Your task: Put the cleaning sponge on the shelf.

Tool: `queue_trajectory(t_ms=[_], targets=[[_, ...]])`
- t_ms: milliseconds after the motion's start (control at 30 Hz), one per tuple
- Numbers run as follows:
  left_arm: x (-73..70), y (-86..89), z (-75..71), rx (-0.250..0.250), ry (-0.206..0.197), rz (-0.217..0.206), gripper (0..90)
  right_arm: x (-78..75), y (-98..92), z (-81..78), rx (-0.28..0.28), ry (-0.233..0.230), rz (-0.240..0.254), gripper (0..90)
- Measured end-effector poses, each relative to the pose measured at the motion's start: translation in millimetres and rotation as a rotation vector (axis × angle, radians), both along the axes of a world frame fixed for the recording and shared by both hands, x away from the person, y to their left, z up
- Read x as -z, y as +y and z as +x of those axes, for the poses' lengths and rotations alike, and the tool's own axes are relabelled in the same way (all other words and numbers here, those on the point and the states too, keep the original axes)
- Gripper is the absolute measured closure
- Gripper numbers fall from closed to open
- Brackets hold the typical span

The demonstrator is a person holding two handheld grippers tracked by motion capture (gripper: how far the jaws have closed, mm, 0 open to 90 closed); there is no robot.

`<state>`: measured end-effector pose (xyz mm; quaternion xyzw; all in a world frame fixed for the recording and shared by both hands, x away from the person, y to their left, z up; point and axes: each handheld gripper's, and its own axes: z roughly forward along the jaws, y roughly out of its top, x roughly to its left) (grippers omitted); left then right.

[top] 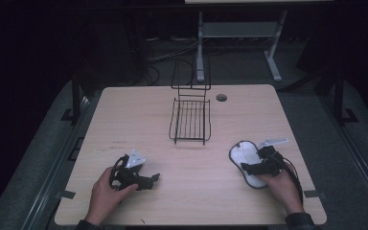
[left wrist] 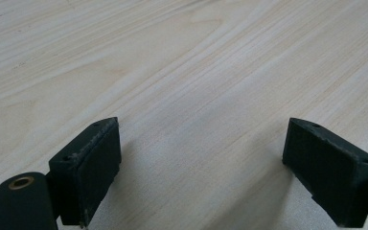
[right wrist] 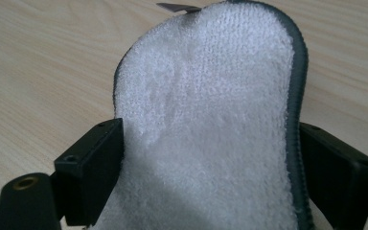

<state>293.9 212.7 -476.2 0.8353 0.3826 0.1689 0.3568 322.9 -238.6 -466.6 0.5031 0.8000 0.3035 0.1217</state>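
Note:
A white fleecy insole (top: 243, 155) with a dark grey rim lies on the right side of the wooden table (top: 134, 115). My right gripper (top: 252, 168) sits over its near end. In the right gripper view the two black jaws stand wide and touch both edges of the insole (right wrist: 206, 96), shut on it (right wrist: 211, 163). My left gripper (top: 152, 179) rests on the table at the front left, pointing right. Its jaws are wide open over bare wood (left wrist: 201, 158) with nothing between them.
A black wire rack (top: 190, 120) with a tall back stands at the middle of the table, beyond both grippers. A round cable hole (top: 221, 97) lies near the far edge. A desk frame (top: 239, 28) stands on the dark floor behind.

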Motion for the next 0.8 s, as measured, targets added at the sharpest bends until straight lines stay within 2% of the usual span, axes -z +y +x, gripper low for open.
queue_trajectory(t_ms=[233, 333, 800], targets=[[0.0, 0.0, 0.0, 0.000, 0.000, 0.000, 12.2, -1.6, 0.4, -0.9, -0.010, 0.002, 0.002, 18.7], [0.0, 0.0, 0.0, 0.000, 0.000, 0.000, 12.3, -3.5, -0.9, -1.8, -0.019, 0.011, 0.021, 23.6], [0.0, 0.0, 0.0, 0.000, 0.000, 0.000, 12.3, -15.7, -5.7, -7.5, -0.034, -0.047, 0.048, 38.3]])
